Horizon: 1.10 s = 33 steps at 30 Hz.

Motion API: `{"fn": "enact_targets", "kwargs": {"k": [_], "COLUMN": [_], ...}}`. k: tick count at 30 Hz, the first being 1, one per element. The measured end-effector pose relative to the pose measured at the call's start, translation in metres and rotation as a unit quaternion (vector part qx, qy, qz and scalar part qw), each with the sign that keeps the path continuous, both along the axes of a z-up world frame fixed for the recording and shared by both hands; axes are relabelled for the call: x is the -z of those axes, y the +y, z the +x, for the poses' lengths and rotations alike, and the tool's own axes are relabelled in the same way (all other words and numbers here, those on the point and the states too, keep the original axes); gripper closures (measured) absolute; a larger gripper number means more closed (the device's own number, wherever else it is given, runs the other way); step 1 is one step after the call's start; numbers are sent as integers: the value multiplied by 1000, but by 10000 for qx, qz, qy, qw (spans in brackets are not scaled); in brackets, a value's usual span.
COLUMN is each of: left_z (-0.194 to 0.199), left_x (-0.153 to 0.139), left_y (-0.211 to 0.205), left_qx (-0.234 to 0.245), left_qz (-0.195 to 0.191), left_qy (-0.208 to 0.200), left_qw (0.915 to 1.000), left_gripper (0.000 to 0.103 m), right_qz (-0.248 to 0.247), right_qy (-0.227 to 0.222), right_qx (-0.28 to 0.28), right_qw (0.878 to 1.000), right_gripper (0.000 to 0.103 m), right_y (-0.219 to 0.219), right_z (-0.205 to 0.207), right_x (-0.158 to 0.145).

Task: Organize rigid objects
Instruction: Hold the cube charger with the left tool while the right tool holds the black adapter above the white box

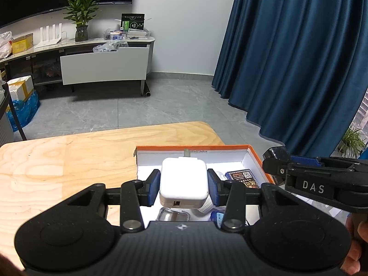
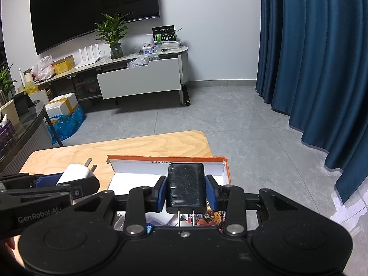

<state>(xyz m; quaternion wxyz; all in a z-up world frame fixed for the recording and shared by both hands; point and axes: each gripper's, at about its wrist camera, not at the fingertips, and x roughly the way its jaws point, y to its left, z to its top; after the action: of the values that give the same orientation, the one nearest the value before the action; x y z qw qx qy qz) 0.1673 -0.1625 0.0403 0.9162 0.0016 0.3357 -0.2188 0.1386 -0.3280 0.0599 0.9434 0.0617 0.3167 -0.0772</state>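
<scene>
My left gripper (image 1: pixel 184 184) is shut on a white power adapter (image 1: pixel 183 181), its blue pads pressed on both sides, held above the orange-rimmed white box (image 1: pixel 255 155). My right gripper (image 2: pixel 185 192) is shut on a black charger (image 2: pixel 185 184) whose two metal prongs point back toward the camera, also over the orange-rimmed box (image 2: pixel 226 168). In the right wrist view the left gripper (image 2: pixel 69 181) shows at the left with the white adapter (image 2: pixel 74 172), prongs forward. In the left wrist view the right gripper (image 1: pixel 276 161) reaches in from the right, its fingertips mostly hidden.
The box sits on a light wooden table (image 1: pixel 69 161) and holds a dark blue card pack (image 1: pixel 243 177), a clear plastic case (image 1: pixel 173 215) and other small items. Grey tiled floor, blue curtains (image 1: pixel 299 57) and a TV cabinet (image 1: pixel 103 66) lie beyond.
</scene>
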Motion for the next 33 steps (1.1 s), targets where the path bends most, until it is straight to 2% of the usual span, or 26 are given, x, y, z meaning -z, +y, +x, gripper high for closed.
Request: {"fn": "enact_targets", "kwargs": {"k": [33], "left_z": [21], "left_x": [13], "left_y": [-10], "left_qx": [27], "left_qz": [133], "left_qy": [143], "left_qw": [9998], "left_gripper": [59], "right_qz": [5], "right_qy": [254], "right_qx": [14], "right_qw": [9997], "right_gripper": [59], "right_y": [-13], "right_z": [25], "right_x": [19]}}
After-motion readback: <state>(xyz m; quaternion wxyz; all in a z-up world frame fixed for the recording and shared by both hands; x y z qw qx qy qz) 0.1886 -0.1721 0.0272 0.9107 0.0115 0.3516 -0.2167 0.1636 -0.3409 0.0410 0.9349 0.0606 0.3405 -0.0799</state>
